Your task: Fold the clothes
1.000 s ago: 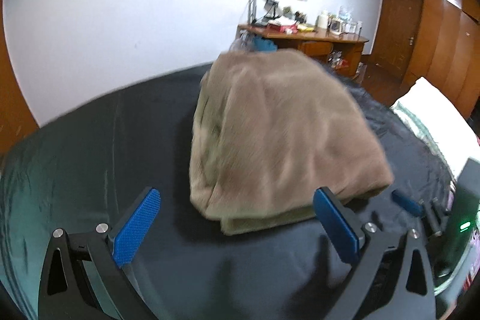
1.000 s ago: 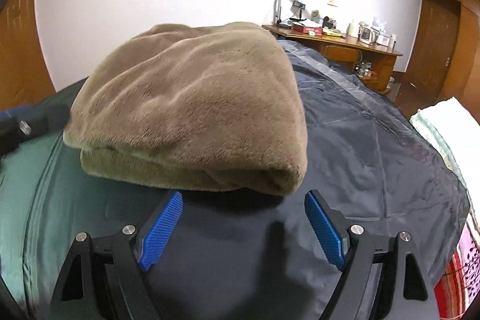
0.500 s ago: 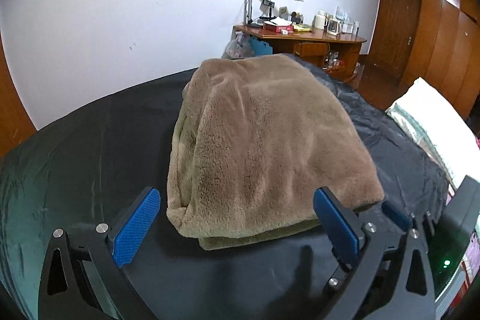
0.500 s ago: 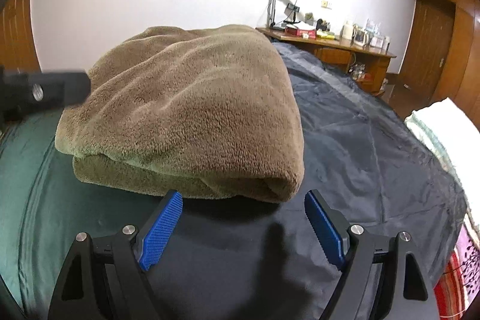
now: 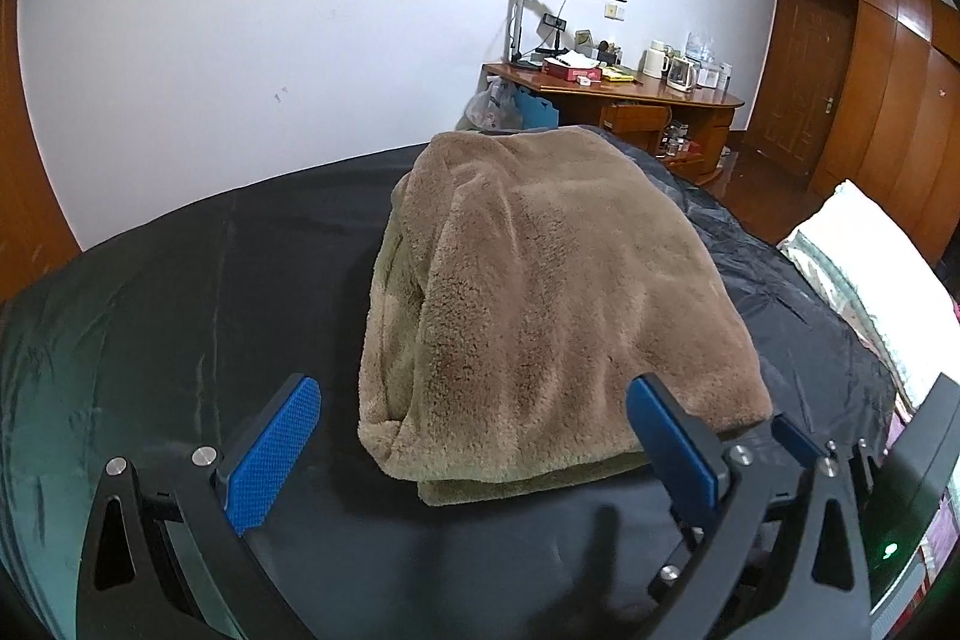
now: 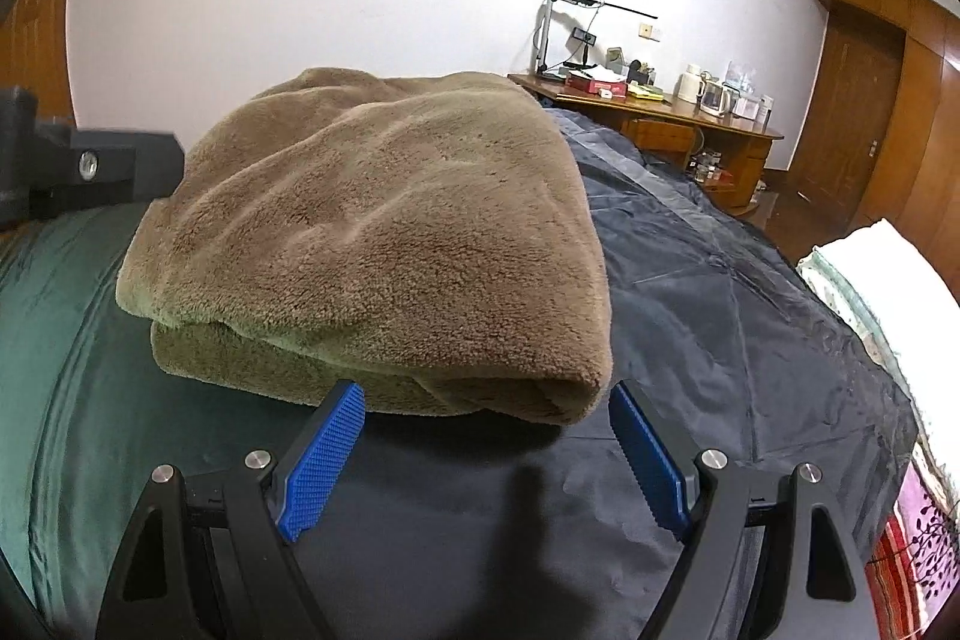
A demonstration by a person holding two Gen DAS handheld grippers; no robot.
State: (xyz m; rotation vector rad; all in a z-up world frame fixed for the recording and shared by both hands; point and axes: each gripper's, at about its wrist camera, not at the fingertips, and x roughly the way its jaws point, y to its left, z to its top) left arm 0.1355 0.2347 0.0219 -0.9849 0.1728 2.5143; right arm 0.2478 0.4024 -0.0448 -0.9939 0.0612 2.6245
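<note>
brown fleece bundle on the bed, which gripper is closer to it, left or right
Right, narrowly. The right gripper has its open fingertips right at the folded brown fleece, at its near right corner. The left gripper is open too, just short of its near edge.

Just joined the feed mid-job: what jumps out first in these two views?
A thick brown fleece garment, folded into a bundle, lies in the middle of the dark sheet. The left gripper and the right gripper stand open just short of its near edge, holding nothing. Behind stands a cluttered wooden desk.
</note>
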